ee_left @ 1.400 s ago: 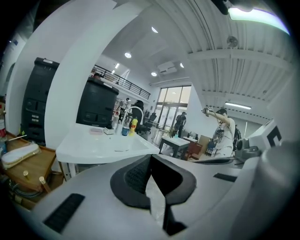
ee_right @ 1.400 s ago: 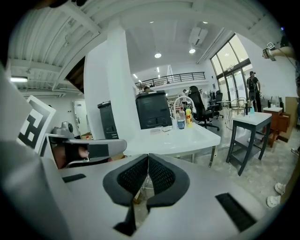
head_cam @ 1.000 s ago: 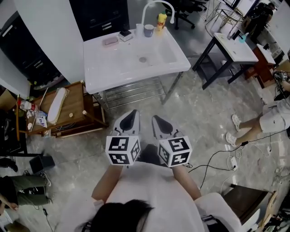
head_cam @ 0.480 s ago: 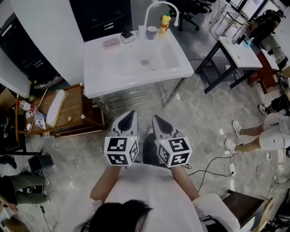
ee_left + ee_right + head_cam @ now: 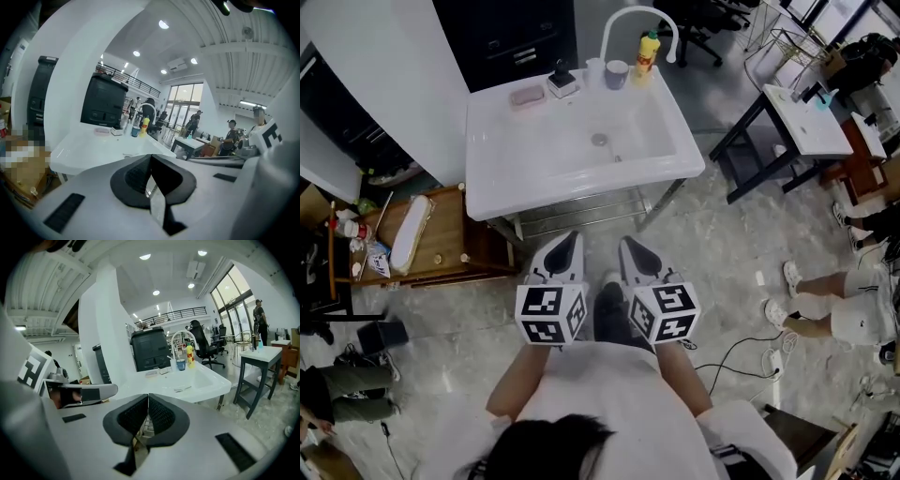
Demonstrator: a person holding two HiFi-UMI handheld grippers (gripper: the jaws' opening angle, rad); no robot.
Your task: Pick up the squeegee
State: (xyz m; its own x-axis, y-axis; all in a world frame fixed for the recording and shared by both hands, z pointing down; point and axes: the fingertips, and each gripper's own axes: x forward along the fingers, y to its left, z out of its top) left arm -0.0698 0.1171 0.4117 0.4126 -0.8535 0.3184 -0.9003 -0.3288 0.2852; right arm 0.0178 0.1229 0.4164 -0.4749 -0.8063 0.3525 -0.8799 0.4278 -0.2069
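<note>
A white sink table (image 5: 502, 164) stands ahead of me, with a curved faucet (image 5: 628, 17), a yellow bottle (image 5: 647, 51), a cup (image 5: 616, 69), a pink soap dish (image 5: 527, 96) and a dark-handled item on a white base (image 5: 562, 84) along its back edge. A thin grey object (image 5: 183, 389) lies in the basin near the drain (image 5: 599, 140); I cannot tell whether it is the squeegee. My left gripper (image 5: 565, 246) (image 5: 150, 157) and right gripper (image 5: 630, 247) (image 5: 148, 397) are side by side, short of the table's front edge, both shut and holding nothing.
A low wooden cart (image 5: 445, 239) with a long white item stands at the left of the sink. A black-framed white table (image 5: 802, 122) is at the right. A person's legs (image 5: 825, 305) and floor cables (image 5: 741, 337) are at the right. A white wall panel (image 5: 384, 75) rises at the left.
Both grippers have moved forward toward the sink table, which now sits nearer and fuller in the head view. Both stay shut and side by side.
</note>
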